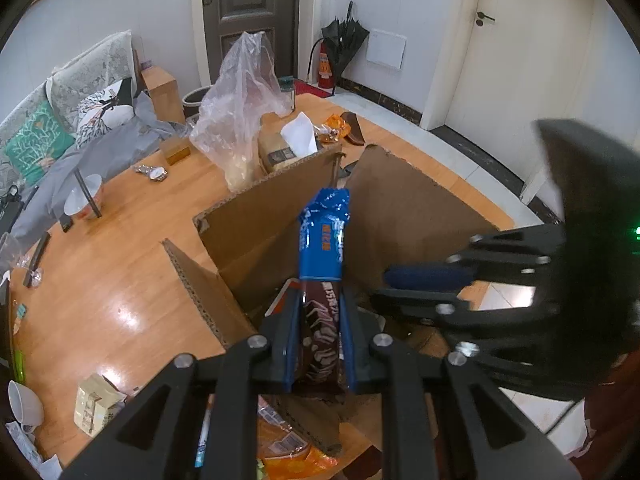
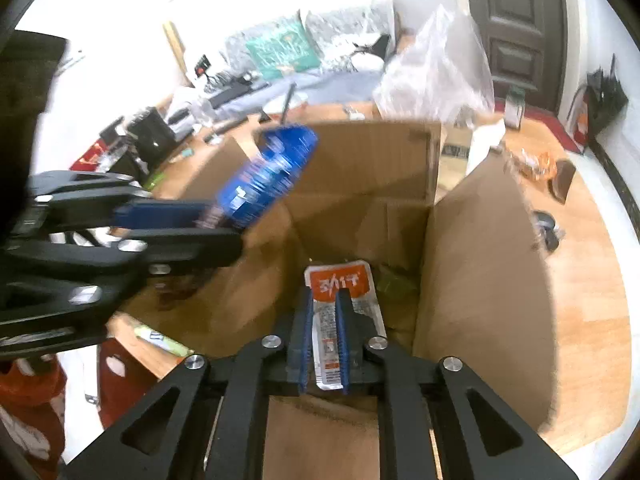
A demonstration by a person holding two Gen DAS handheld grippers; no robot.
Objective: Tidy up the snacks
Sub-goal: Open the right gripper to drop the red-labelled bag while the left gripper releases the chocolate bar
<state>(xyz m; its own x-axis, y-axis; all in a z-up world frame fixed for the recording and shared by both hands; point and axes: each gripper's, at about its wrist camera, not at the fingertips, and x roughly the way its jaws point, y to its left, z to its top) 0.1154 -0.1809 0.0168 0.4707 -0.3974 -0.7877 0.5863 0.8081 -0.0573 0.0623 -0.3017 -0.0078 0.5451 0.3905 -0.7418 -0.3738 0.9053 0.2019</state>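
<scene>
My left gripper is shut on a long blue and brown snack packet and holds it upright over the open cardboard box. In the right wrist view the left gripper comes in from the left with the blue packet sticking up. My right gripper is shut on a white and orange snack sachet above the inside of the box. The right gripper also shows at the right of the left wrist view.
The box stands on a wooden table with its flaps up. A clear plastic bag, a brown carton, a watch, a bowl, a small packet and a white cup lie around it. Orange snack packs lie below the left gripper.
</scene>
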